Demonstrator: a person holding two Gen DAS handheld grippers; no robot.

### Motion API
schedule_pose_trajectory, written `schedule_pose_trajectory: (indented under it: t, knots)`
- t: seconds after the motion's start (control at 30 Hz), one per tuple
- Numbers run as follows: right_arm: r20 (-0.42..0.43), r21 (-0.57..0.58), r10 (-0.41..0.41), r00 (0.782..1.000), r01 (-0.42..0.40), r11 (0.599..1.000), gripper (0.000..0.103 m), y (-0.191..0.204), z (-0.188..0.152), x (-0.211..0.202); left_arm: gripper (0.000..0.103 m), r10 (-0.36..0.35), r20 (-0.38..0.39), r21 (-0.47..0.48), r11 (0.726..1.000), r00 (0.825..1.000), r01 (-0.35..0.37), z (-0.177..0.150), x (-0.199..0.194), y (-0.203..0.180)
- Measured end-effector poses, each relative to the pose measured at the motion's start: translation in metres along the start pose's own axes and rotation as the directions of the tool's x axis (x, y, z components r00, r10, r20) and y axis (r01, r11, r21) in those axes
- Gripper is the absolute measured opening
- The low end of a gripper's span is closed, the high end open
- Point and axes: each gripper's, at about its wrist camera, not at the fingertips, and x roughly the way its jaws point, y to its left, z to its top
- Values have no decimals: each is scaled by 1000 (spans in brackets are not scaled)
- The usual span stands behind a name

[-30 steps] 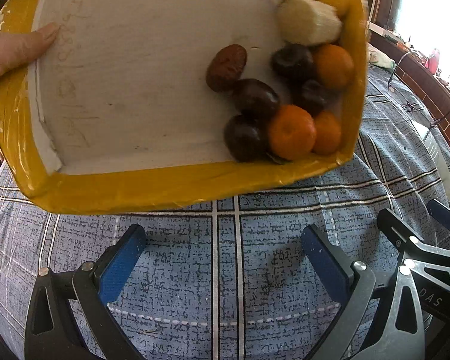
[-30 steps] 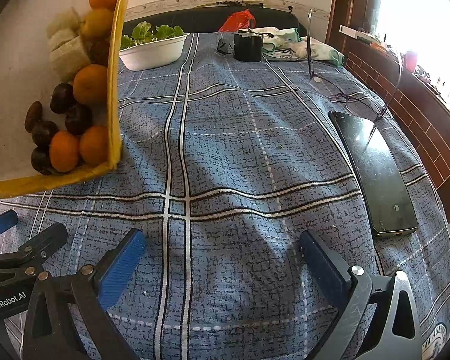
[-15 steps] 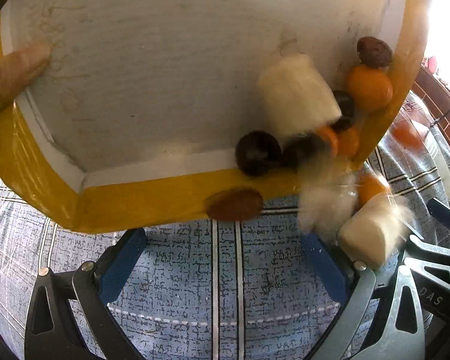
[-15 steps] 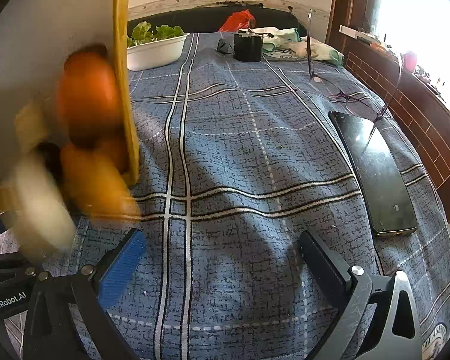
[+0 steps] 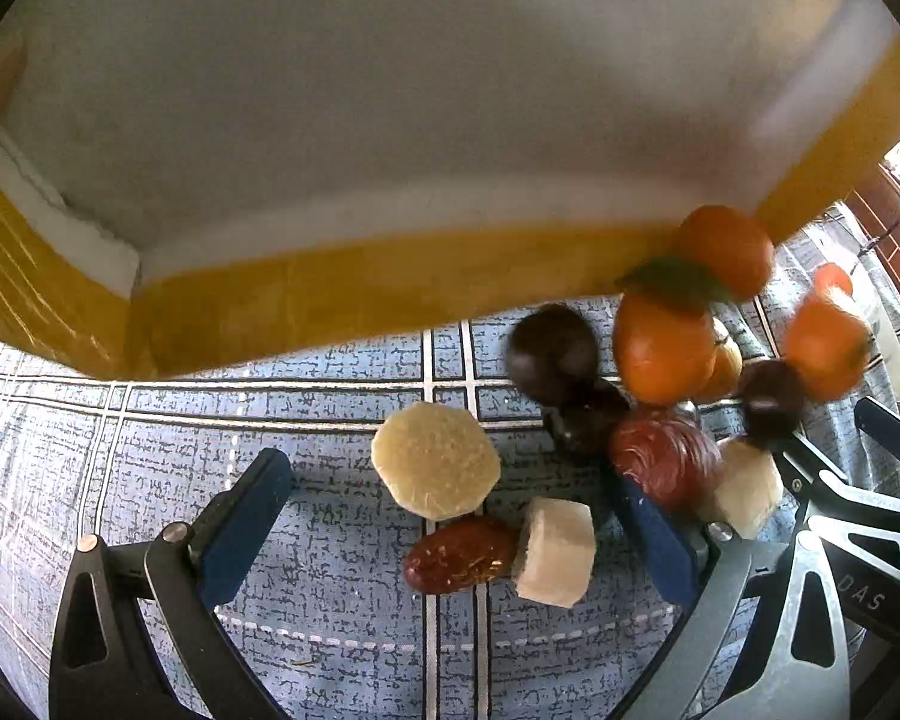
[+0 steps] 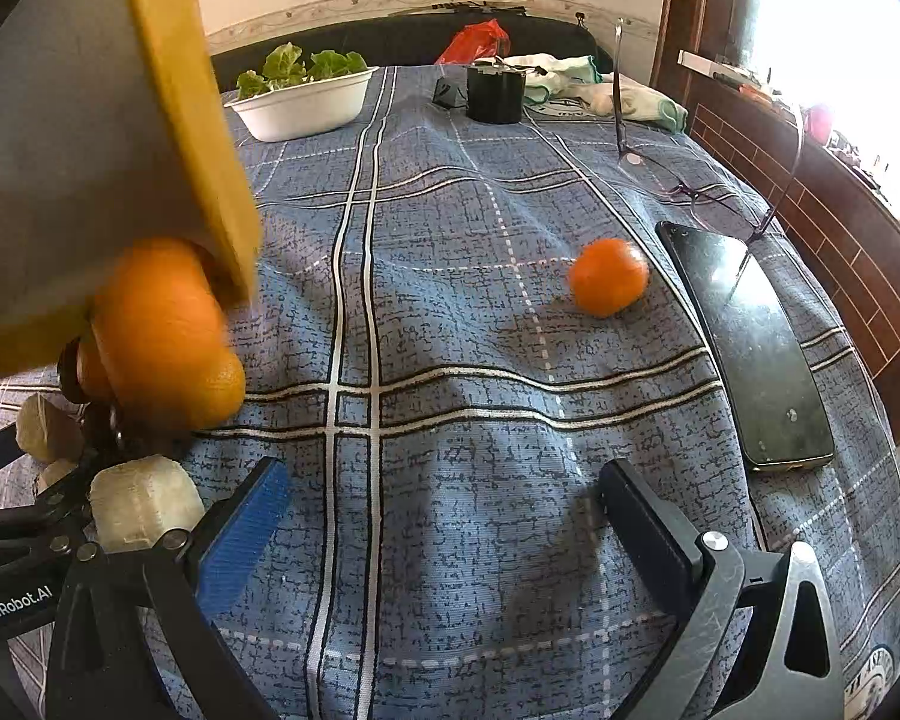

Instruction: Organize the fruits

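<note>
Left wrist view, tray: a yellow-rimmed tray [image 5: 354, 294] fills the upper frame, tipped, its white floor bare.
Left wrist view, fruit: the fruit lies spilled on the blue checked cloth [image 5: 306, 540] at centre and right. A pale round slice [image 5: 435, 459], a brown date [image 5: 459, 552] and a pale chunk [image 5: 555, 552] sit between the fingers; dark plums [image 5: 552, 351] and oranges [image 5: 663, 348], blurred, crowd the right finger.
Left wrist view, left gripper [image 5: 450, 516]: jaws wide apart, holding nothing.
Left wrist view, date axis: its long axis runs across the frame, roughly in line with the jaw gap.
Right wrist view, stray orange [image 6: 607, 276]: alone at centre right, ahead of the fingers, just beside a dark phone [image 6: 750, 348].
Right wrist view, right gripper [image 6: 444, 531]: jaws wide apart, empty.
Right wrist view, pile: the rest clusters at lower left under the tray.
Judgement: the left gripper is nearer the pile; the right is nearer the stray orange.
</note>
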Motion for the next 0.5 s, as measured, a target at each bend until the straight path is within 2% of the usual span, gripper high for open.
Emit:
schedule_pose_trajectory:
  t: [0.5]
  knots:
    - [2, -1, -1, 1000, 1, 1000, 103, 3, -1, 1, 103, 1, 1, 1, 1000, 1000, -1, 1, -1, -1]
